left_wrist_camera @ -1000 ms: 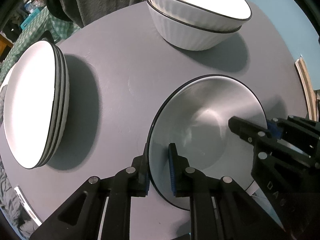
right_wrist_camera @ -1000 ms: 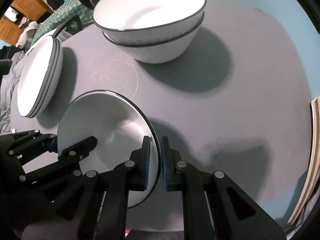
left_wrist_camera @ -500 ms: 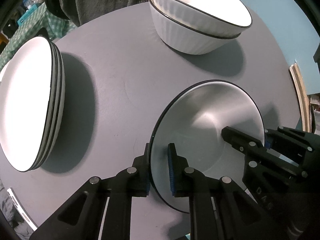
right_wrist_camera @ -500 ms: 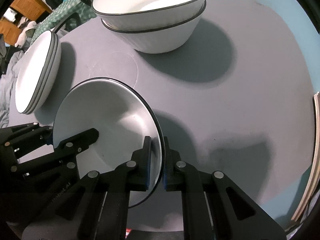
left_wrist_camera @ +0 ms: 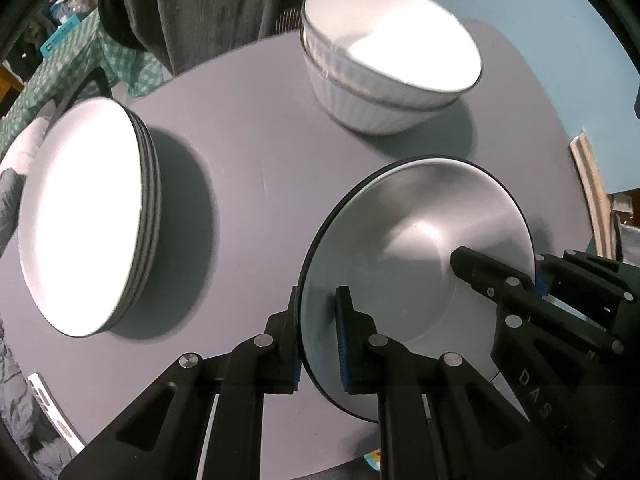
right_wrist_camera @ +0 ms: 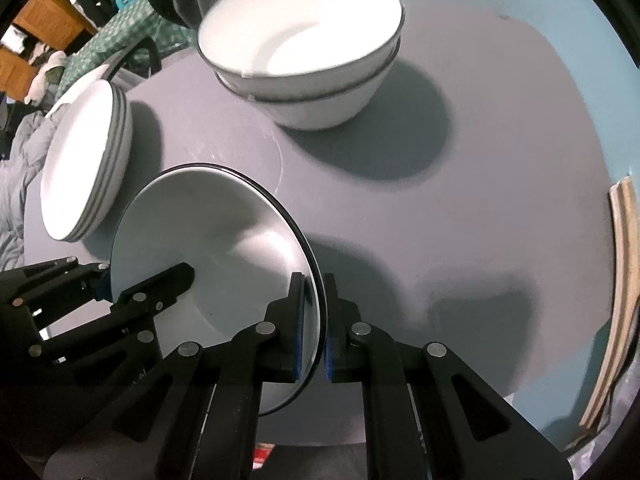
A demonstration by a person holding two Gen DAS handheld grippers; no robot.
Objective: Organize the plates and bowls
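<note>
While it is clamped at its near rim by the left gripper [left_wrist_camera: 318, 338], the bowl [left_wrist_camera: 416, 248] is gripped on the opposite rim by the right gripper [right_wrist_camera: 314, 330], each pair of pads pressed against the thin wall. The bowl is held over the round grey table [left_wrist_camera: 248, 168], between a stack of plates [left_wrist_camera: 84, 216] and two nested bowls [left_wrist_camera: 384, 76]

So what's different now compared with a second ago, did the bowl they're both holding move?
The held bowl has come up off the gray table, carried level. The left gripper and right gripper stay clamped on opposite sides of its rim. The two stacked bowls and the plate stack stayed where they were.
</note>
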